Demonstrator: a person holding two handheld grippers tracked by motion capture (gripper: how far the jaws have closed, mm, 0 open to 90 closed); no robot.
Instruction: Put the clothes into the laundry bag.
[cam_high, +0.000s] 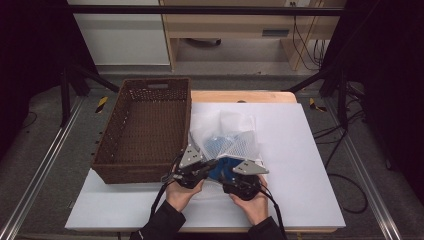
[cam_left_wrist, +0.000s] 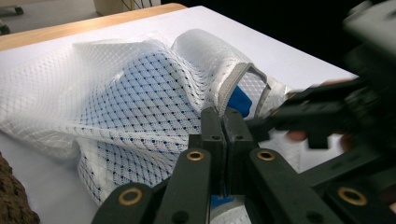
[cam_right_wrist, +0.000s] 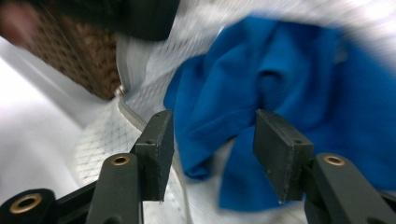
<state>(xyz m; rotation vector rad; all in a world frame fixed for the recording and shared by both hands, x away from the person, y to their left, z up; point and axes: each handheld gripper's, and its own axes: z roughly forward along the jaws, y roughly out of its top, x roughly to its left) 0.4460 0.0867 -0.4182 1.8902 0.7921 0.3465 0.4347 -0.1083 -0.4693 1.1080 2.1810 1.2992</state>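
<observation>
A white mesh bag (cam_high: 227, 137) lies on the counter (cam_high: 300, 150) just right of the brown woven basket (cam_high: 145, 130), with blue cloth (cam_right_wrist: 280, 93) showing at its opening. The left tongs (cam_left_wrist: 223, 122) are clamped on the bag's edge (jaws pressed together). The right tongs (cam_right_wrist: 212, 140) stand parted, nothing pinched, with the blue cloth between and beyond the jaws.

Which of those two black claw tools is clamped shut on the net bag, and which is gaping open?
The left gripper is clamped shut on the white mesh bag, at its edge. The right gripper gapes open, jaws apart before the blue cloth inside.
</observation>
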